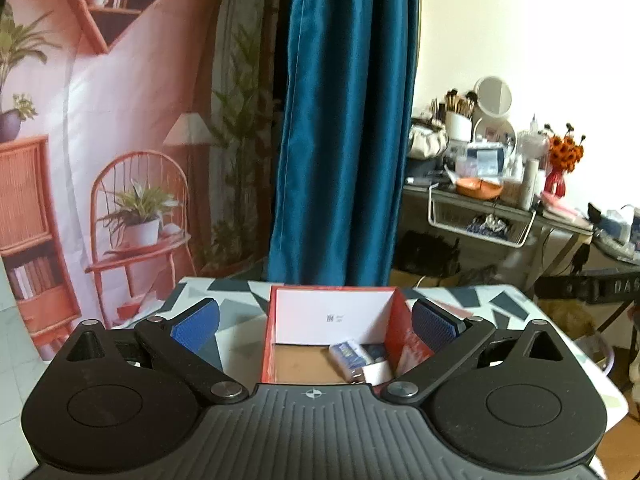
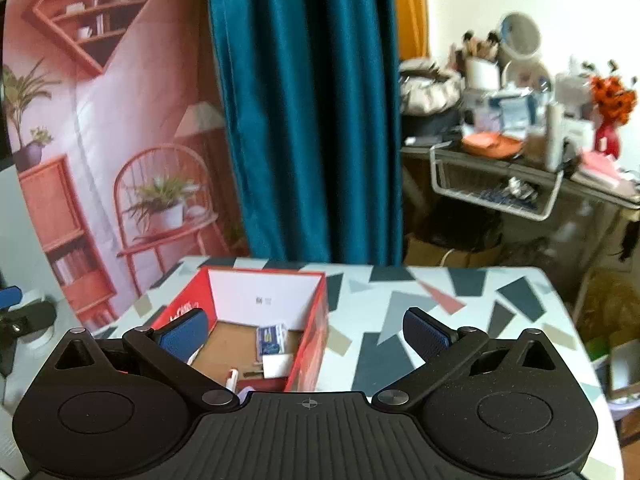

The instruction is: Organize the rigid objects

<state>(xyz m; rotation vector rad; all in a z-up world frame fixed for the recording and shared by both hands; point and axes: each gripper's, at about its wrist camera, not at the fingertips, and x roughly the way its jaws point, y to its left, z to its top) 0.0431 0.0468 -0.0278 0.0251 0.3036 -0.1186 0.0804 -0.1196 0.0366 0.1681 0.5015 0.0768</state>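
- Left gripper point(image 1: 316, 326): jaws spread wide with nothing between them, raised above the red box point(image 1: 404, 332), which sits at lower centre of the left wrist view.
- Right gripper point(image 2: 304, 330): jaws likewise spread and empty; here the box point(image 2: 316, 320) lies at lower left of centre on the patterned table point(image 2: 460, 292).
- Contents: one blue-and-white packet point(image 2: 272, 338) and one small white block point(image 2: 278, 364) rest on the box floor toward its right wall; a white pen-like item point(image 2: 232, 378) and a small dark piece at the near edge are too blurred to name.
- Count: two grippers, one box, at least four small items inside it.
- Risk: the items lie loosely piled in one corner, so a further drop onto them may scatter or tip them.
- Risk: both grippers are close above the thin walls; a careless descent could catch a wall and shift the box.
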